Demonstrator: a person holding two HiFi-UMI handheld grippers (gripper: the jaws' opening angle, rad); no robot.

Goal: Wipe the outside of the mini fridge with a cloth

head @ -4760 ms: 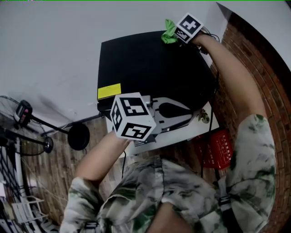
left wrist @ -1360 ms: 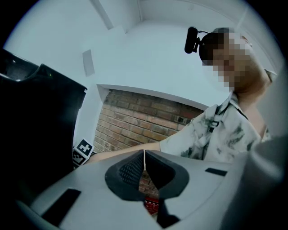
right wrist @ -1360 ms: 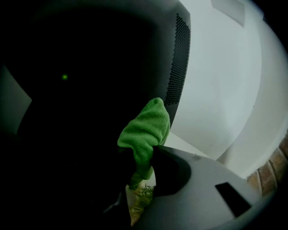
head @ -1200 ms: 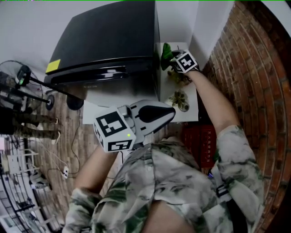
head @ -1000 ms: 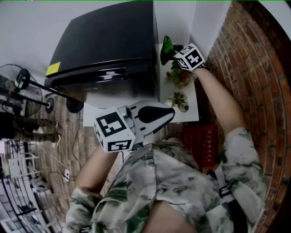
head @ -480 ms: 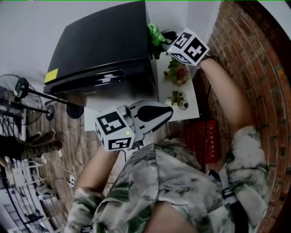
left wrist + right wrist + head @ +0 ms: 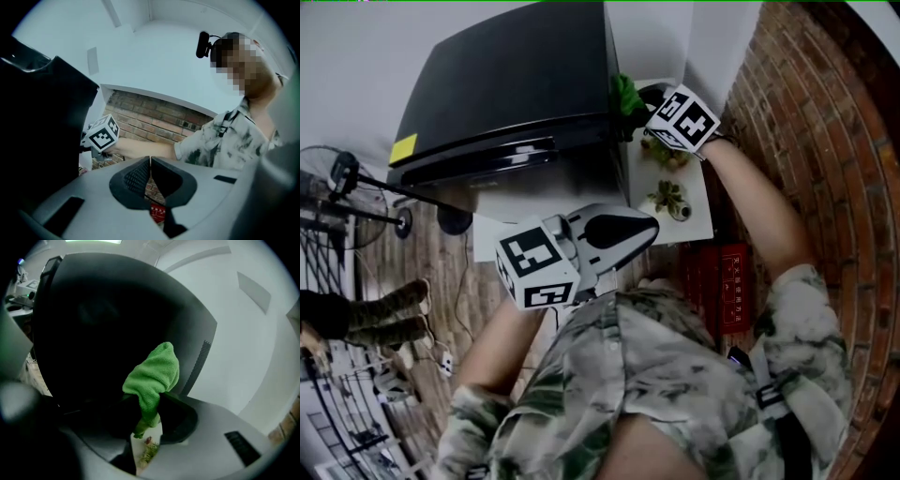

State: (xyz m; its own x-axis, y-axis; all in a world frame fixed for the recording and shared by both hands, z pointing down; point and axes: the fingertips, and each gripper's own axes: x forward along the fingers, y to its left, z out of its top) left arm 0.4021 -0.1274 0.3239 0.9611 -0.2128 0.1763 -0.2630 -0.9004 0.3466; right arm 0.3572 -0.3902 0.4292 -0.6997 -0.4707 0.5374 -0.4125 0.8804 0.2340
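Mini fridge (image 7: 506,84): you have one, black, standing at the white wall, with one yellow sticker (image 7: 403,148) at its front corner. One green cloth (image 7: 152,373) is clamped in your right hand-held gripper (image 7: 149,411). The cloth stands up from the jaws, close to the fridge's right side wall, near the top edge. Whether it touches the wall, I cannot tell. Your left hand-held gripper (image 7: 150,176) is low in front of your body, jaws pressed together with nothing between them. Just beside the fridge, one white tabletop (image 7: 698,202) carries two pots: a near plant (image 7: 667,199) and a far plant (image 7: 664,155). One red crate (image 7: 727,281) lies beside the tabletop, nearer to you.
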